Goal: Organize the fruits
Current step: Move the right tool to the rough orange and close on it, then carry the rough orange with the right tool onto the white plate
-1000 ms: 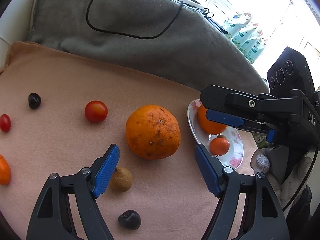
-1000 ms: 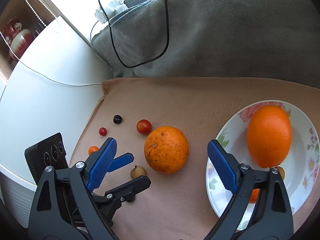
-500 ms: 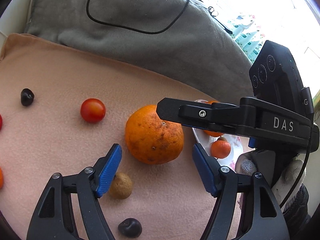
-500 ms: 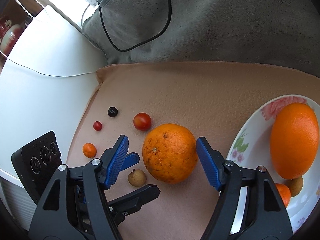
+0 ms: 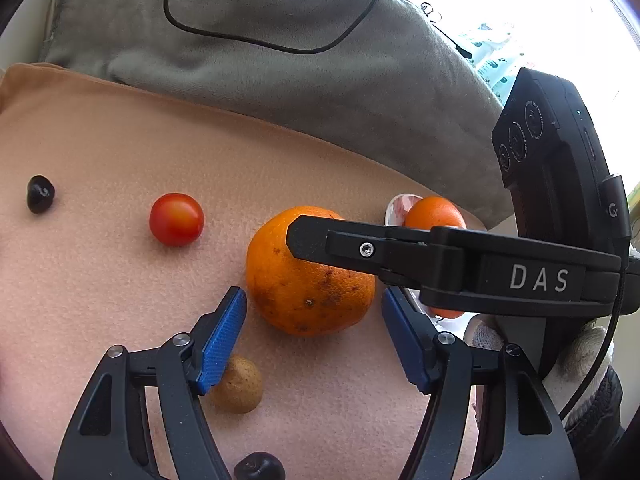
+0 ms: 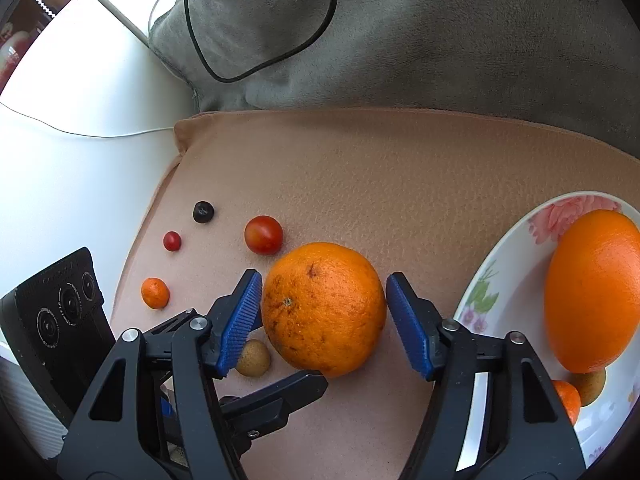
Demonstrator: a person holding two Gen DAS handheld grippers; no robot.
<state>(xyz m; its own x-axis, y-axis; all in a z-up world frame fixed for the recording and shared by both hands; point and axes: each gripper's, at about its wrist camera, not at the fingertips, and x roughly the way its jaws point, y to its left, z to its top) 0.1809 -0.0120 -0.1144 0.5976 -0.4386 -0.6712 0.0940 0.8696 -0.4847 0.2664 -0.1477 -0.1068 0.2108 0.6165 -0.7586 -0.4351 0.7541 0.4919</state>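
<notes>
A big spotted orange (image 6: 323,307) lies on the peach cloth (image 6: 400,168). My right gripper (image 6: 324,304) is open with its blue pads on either side of the orange, close to touching. The orange also shows in the left wrist view (image 5: 308,276), where my left gripper (image 5: 314,320) is open just short of it, with the right gripper's finger crossing over it. A flowered plate (image 6: 492,280) at the right holds a smooth orange (image 6: 592,292) and small fruits.
Loose on the cloth: a cherry tomato (image 6: 263,235), a small red fruit (image 6: 172,241), a dark berry (image 6: 203,212), a tiny orange (image 6: 155,293), a brown longan (image 6: 253,358), a dark fruit (image 5: 259,467). A grey cushion (image 6: 400,40) with a black cable lies behind.
My right gripper has moved left from the plate and forward so its pads now flank the big orange. My left gripper has edged closer to the orange.
</notes>
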